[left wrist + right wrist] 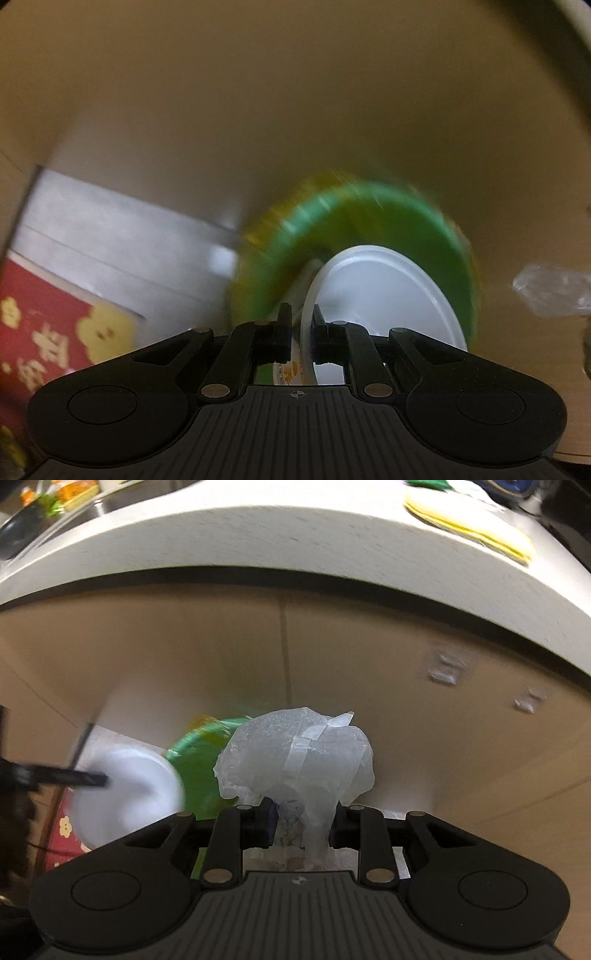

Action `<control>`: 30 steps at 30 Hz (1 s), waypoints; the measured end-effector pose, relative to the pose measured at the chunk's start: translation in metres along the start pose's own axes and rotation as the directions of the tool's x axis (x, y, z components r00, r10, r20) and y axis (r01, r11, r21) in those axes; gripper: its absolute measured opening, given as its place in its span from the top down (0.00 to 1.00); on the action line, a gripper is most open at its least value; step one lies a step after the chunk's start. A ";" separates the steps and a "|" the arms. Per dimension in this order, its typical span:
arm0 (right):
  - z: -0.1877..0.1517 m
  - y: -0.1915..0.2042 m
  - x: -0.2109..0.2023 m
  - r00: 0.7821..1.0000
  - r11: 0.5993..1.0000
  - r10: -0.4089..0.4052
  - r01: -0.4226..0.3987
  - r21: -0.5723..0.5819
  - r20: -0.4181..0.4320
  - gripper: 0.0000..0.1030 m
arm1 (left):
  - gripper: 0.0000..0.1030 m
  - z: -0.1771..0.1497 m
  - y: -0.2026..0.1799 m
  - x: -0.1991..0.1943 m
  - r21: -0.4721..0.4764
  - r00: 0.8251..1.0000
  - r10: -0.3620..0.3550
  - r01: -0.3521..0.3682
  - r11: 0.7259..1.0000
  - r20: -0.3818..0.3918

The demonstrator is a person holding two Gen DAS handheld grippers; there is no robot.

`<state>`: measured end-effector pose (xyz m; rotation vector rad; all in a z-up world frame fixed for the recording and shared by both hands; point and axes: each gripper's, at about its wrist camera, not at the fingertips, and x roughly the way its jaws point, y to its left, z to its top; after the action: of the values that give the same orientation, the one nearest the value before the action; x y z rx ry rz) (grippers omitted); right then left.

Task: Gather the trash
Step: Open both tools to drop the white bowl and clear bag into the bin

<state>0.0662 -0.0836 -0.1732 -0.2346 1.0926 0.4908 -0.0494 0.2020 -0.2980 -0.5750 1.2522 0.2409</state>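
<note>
My left gripper (300, 325) is shut on the rim of a white plastic lid (384, 295). A blurred green and yellow round container (340, 221) hangs just beyond the lid, inside a brown cardboard box (258, 110). In the right wrist view the lid (125, 794) and the green container (199, 768) show at the lower left, with a left fingertip (88, 777) on the lid. My right gripper (304, 823) is shut on a crumpled, taped wad of translucent plastic wrap (295, 760), held in front of the box wall (406, 664).
A white countertop edge (295, 539) runs above the box, with a yellow cloth (469, 528) on it. A red printed package (48, 325) and a grey surface (129, 236) lie at the lower left. A bit of clear plastic (554, 291) shows at the right.
</note>
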 end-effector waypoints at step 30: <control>0.024 0.033 0.054 0.991 0.994 0.030 -0.044 -0.104 -0.132 0.34 | 0.80 0.030 0.051 -0.073 -0.145 0.979 -0.102 0.129 0.981 0.178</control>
<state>0.0889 -0.0300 -0.2084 -0.3446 1.2011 0.5749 -0.0718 0.2704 -0.2372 -0.7445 1.0369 0.2861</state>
